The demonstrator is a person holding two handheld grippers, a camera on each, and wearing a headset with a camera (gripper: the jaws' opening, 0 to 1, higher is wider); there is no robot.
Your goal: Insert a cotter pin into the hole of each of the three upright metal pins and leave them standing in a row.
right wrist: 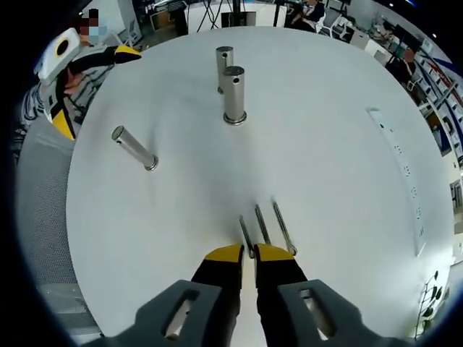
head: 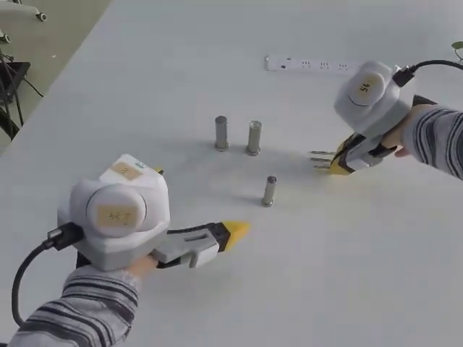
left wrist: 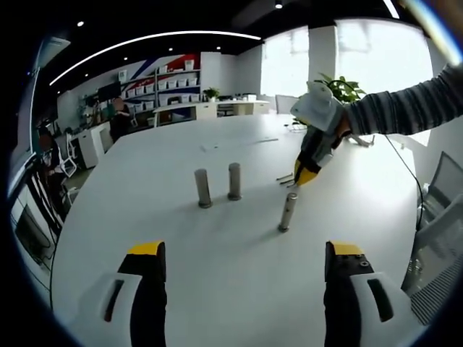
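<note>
The pins [head: 253, 137] are grey, cotter pins [right wrist: 262, 224] silvery, table [head: 217, 43] white, sleeves [head: 94, 303] striped.

We list one white surface [head: 217, 50], broad, matte and evenly lit. One white power strip [head: 311, 65] lies flat on its far side, sockets up. One office chair base with castors [head: 25, 11] stands on the floor beyond the surface's edge. In the left gripper view we record a leafy potted plant [left wrist: 340, 87] at the far end, white shelving with boxes [left wrist: 155, 79] along the back wall, bright windows [left wrist: 289, 61], a curved ceiling light strip [left wrist: 159, 40] and a mesh office chair [left wrist: 443, 189] beside the surface.
</note>
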